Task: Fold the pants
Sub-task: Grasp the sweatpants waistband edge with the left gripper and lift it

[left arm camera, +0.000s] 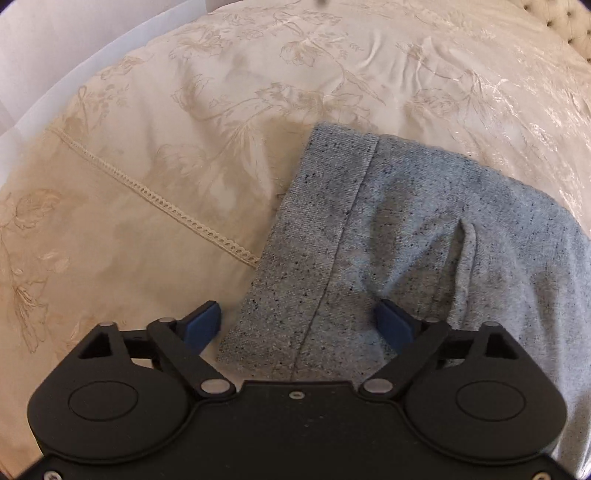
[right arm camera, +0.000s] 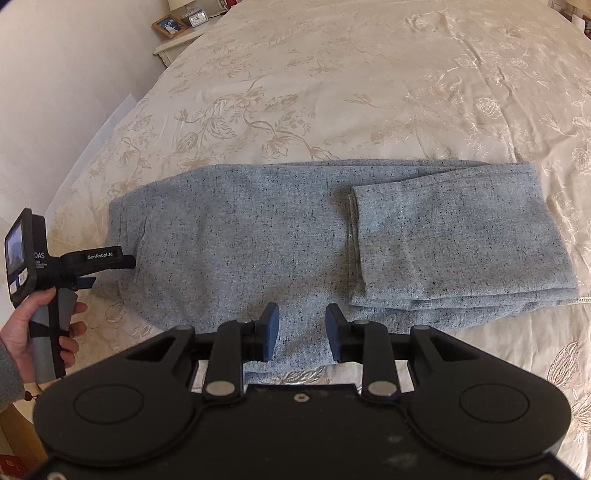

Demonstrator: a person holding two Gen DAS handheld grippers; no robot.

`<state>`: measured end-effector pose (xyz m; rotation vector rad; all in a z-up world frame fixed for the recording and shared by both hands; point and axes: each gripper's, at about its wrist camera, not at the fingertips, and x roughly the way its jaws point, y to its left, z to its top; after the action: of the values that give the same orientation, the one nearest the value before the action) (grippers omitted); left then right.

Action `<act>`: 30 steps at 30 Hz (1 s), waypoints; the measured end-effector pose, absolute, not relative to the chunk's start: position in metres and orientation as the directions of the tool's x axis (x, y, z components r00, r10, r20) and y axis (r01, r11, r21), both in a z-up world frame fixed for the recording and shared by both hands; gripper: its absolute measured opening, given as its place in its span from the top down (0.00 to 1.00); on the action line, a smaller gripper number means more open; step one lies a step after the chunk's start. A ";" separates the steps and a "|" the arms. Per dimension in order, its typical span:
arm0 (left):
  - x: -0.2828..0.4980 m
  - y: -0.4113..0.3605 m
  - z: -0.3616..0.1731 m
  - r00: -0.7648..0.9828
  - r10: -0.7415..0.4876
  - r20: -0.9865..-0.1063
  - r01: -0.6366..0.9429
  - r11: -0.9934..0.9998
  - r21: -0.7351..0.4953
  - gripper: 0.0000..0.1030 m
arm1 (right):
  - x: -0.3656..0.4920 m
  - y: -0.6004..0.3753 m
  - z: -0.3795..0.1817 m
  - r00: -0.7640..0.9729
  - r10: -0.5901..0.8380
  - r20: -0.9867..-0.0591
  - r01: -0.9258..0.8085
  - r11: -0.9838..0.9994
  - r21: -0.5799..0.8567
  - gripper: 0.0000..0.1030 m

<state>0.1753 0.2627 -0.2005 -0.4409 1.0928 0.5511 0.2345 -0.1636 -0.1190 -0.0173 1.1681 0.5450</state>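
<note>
Grippers both spread: left gripper (left arm camera: 297,321) gaping wide over the waistband end of the pants (right arm camera: 332,236), one blue pad (left arm camera: 391,325) lying on the grey cloth, the other just off its edge over the bedspread (right arm camera: 369,74), pinching nothing. Right gripper (right arm camera: 302,334) standing open more narrowly above the near edge of the pants, at the middle, gripping nothing; hard telling whether its pads are touching the cloth. Pants lying flat across the floral cream bedspread, legs doubled back so the hems (right arm camera: 354,243) are resting on top. Left device showing side-on in the right wrist view, hand (right arm camera: 33,328) wrapping its handle, fingertips hiding partly behind the cloth edge. Picture frame (right arm camera: 169,25) and nightstand (right arm camera: 177,46) sitting far off, small and blurred
</note>
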 end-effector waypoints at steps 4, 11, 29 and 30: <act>0.169 0.274 -0.206 0.383 0.158 -0.910 -0.627 0.768 -0.131 0.00 | 0.237 -0.157 -0.124 0.266 0.378 -0.887 -0.411 0.877 0.250 0.71; 0.170 0.276 -0.198 0.447 0.107 -0.888 -0.585 0.786 -0.200 0.35 | 0.234 -0.147 -0.130 0.243 0.372 -0.896 -0.419 0.873 0.249 0.71; 0.169 0.247 -0.123 0.513 0.182 -0.839 -0.500 0.858 -0.119 0.65 | 0.342 -0.125 -0.168 0.393 0.302 -0.868 -0.308 0.933 0.185 0.71; 0.170 0.247 -0.124 0.512 0.182 -0.839 -0.499 0.858 -0.118 0.65 | 0.350 -0.119 -0.174 0.401 0.301 -0.865 -0.303 0.935 0.185 0.71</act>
<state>0.1704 0.2467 -0.1240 -0.3690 0.9504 0.4212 0.3502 -0.1190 -0.1744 -0.0023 1.0937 0.3821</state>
